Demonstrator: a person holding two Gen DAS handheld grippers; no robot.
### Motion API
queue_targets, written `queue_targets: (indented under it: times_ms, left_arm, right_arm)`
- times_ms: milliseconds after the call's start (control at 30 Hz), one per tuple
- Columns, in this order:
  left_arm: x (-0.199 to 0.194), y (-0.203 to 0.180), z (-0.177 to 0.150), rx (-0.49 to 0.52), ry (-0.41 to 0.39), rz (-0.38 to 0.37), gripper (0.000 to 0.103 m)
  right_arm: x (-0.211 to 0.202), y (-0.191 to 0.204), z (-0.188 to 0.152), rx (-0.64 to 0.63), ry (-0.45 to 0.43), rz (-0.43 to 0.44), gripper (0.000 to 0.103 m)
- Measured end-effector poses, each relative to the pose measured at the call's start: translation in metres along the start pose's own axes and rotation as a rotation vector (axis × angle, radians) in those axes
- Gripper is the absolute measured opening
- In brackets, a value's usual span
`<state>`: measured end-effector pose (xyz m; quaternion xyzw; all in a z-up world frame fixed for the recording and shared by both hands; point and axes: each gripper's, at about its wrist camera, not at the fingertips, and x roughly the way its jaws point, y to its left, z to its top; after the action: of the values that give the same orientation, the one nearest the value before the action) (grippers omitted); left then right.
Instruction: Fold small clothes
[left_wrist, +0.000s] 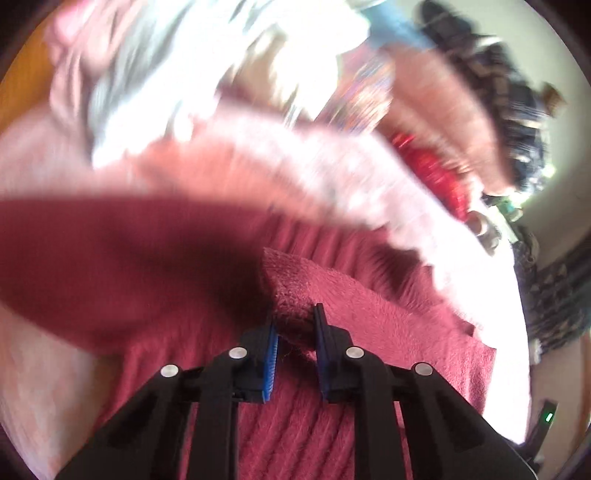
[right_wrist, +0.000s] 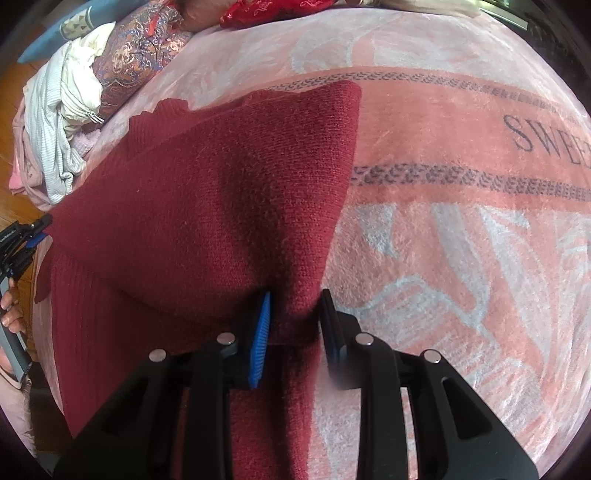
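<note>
One dark red knitted sweater (right_wrist: 207, 192) lies on a pink blanket (right_wrist: 461, 258) printed with dark letters, and both of the two grippers pinch it. The right gripper (right_wrist: 295, 317) has its blue pad and its black pad pressed against a bunched fold of the knit, which rises from the blanket towards the jaws. The left gripper (left_wrist: 295, 325) clamps another thick edge of the same sweater (left_wrist: 332, 295) between its two pads; its view is smeared by motion, so the surroundings there are hard to read. In the right wrist view the left gripper (right_wrist: 26, 240) shows at the left border, with a person's fingers (right_wrist: 11, 306) on its handle. At the far edge of the blanket sits one heap of pale clothes (right_wrist: 62, 122), beside one patterned cushion (right_wrist: 136, 55) and one red cushion (right_wrist: 273, 11)
</note>
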<state>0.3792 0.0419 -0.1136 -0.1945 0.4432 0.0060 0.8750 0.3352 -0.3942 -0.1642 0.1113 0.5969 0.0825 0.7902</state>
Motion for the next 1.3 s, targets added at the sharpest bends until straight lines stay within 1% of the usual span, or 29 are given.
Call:
queue_targets:
  times_ms: [33, 100, 133, 167, 200, 233, 267, 300, 333, 433, 500, 533, 567, 600, 667, 700, 733, 800, 833, 867, 933, 967, 1033, 1100, 1133, 1167, 1300]
  left_arm:
    - [0.000, -0.001, -0.001, 0.028, -0.002, 0.021, 0.020]
    - [0.023, 0.004, -0.003, 0.039, 0.092, 0.083, 0.023]
    - [0.040, 0.016, -0.007, 0.007, 0.172, 0.125, 0.024]
    - [0.045, 0.030, -0.011, -0.036, 0.214, 0.128, 0.024]
    - [0.047, 0.042, -0.012, -0.085, 0.224, 0.098, 0.027]
    - [0.047, 0.049, -0.010, -0.129, 0.216, 0.058, 0.028]
    - [0.044, 0.052, -0.009, -0.140, 0.214, 0.050, 0.029]
    - [0.038, 0.057, -0.007, -0.145, 0.210, 0.056, 0.039]
    - [0.034, 0.059, -0.006, -0.144, 0.208, 0.058, 0.046]
    - [0.018, 0.076, 0.001, -0.121, 0.211, 0.078, 0.049]
    - [0.007, 0.095, 0.008, -0.125, 0.230, 0.048, 0.049]
    - [0.004, 0.101, 0.011, -0.127, 0.240, 0.034, 0.054]
    - [-0.002, 0.107, 0.014, -0.108, 0.237, 0.096, 0.060]
    - [-0.010, 0.115, 0.017, -0.077, 0.212, 0.161, 0.069]
    - [-0.021, 0.130, 0.024, -0.038, 0.189, 0.187, 0.072]
    - [-0.026, 0.140, 0.029, -0.026, 0.185, 0.209, 0.078]
    - [-0.031, 0.154, 0.033, -0.025, 0.176, 0.239, 0.081]
    - [-0.034, 0.177, 0.038, -0.034, 0.170, 0.282, 0.082]
    - [-0.036, 0.192, 0.040, -0.042, 0.172, 0.311, 0.082]
    - [-0.034, 0.208, 0.043, -0.064, 0.171, 0.349, 0.082]
    - [-0.035, 0.237, 0.048, -0.105, 0.170, 0.389, 0.082]
    - [-0.036, 0.258, 0.052, -0.135, 0.161, 0.421, 0.082]
    - [-0.038, 0.290, 0.055, -0.186, 0.153, 0.445, 0.082]
    - [-0.037, 0.317, 0.060, -0.248, 0.154, 0.441, 0.082]
    - [-0.036, 0.329, 0.060, -0.274, 0.158, 0.436, 0.082]
    - [-0.035, 0.340, 0.062, -0.301, 0.161, 0.432, 0.082]
    - [-0.024, 0.359, 0.065, -0.325, 0.180, 0.411, 0.082]
  right_arm:
    - [0.000, 0.000, 0.000, -0.001, 0.000, -0.003, 0.026]
    - [0.000, 0.001, 0.001, 0.003, 0.002, -0.008, 0.026]
    - [0.000, 0.001, 0.001, 0.006, 0.004, -0.009, 0.026]
    - [0.000, 0.002, 0.001, 0.008, 0.006, -0.011, 0.026]
    - [0.000, 0.002, 0.001, 0.010, 0.007, -0.010, 0.026]
    - [0.000, 0.001, 0.002, 0.013, 0.009, -0.010, 0.026]
    - [0.000, 0.001, 0.002, 0.019, 0.013, -0.012, 0.026]
    - [0.000, 0.001, 0.002, 0.022, 0.016, -0.014, 0.027]
    - [-0.001, 0.002, 0.003, 0.025, 0.020, -0.021, 0.027]
    - [-0.010, 0.009, 0.001, 0.028, 0.021, -0.064, 0.033]
    - [-0.019, 0.018, -0.002, 0.014, 0.008, -0.084, 0.034]
    - [-0.023, 0.024, -0.003, 0.002, 0.003, -0.092, 0.034]
    - [-0.028, 0.032, -0.004, -0.012, -0.002, -0.100, 0.036]
    - [-0.032, 0.042, -0.006, -0.028, -0.001, -0.099, 0.039]
    - [-0.032, 0.063, -0.011, -0.070, 0.025, -0.078, 0.046]
    - [-0.030, 0.073, -0.013, -0.091, 0.041, -0.073, 0.046]
    - [-0.026, 0.085, -0.015, -0.112, 0.062, -0.071, 0.046]
    - [-0.015, 0.109, -0.019, -0.142, 0.104, -0.053, 0.046]
    - [-0.008, 0.122, -0.022, -0.153, 0.125, -0.029, 0.046]
    - [-0.003, 0.132, -0.024, -0.160, 0.141, -0.011, 0.046]
    - [0.007, 0.152, -0.028, -0.172, 0.165, 0.005, 0.046]
    - [0.013, 0.163, -0.030, -0.184, 0.175, 0.009, 0.047]
    - [0.021, 0.181, -0.033, -0.202, 0.190, 0.026, 0.048]
    - [0.031, 0.195, -0.034, -0.220, 0.205, 0.032, 0.052]
    - [0.036, 0.200, -0.033, -0.224, 0.210, 0.021, 0.052]
    - [0.041, 0.203, -0.034, -0.227, 0.215, 0.006, 0.055]
    - [0.052, 0.207, -0.028, -0.222, 0.224, 0.002, 0.065]
